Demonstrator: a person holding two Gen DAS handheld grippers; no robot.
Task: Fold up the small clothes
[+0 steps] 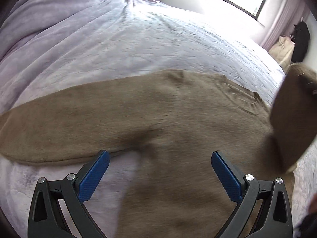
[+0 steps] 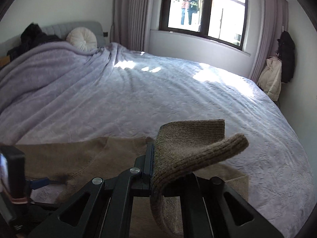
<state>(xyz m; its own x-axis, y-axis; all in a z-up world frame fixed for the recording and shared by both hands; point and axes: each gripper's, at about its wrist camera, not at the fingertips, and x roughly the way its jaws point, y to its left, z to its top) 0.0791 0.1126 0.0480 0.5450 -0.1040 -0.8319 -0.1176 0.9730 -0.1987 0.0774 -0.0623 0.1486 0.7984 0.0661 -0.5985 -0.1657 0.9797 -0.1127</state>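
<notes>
A brown knit sweater [image 1: 158, 109] lies spread on the lavender bedspread [image 1: 138, 39], one sleeve stretched out to the left. My left gripper [image 1: 160, 158] is open, its blue pads [image 1: 93, 176] hovering just above the sweater near the armpit. My right gripper [image 2: 153, 158] is shut on a ribbed sleeve cuff [image 2: 190, 144] of the sweater and holds it lifted above the bed. The lifted sleeve shows at the right edge of the left wrist view [image 1: 293, 109]. The sweater body [image 2: 79, 154] lies below the right gripper.
The bedspread [image 2: 158, 91] covers a wide bed with a raised blanket mound [image 2: 39, 69] and a round white cushion [image 2: 81, 37] at the head. A window [image 2: 204, 6] is behind. Bags and dark clothes [image 2: 277, 73] hang at the far right wall.
</notes>
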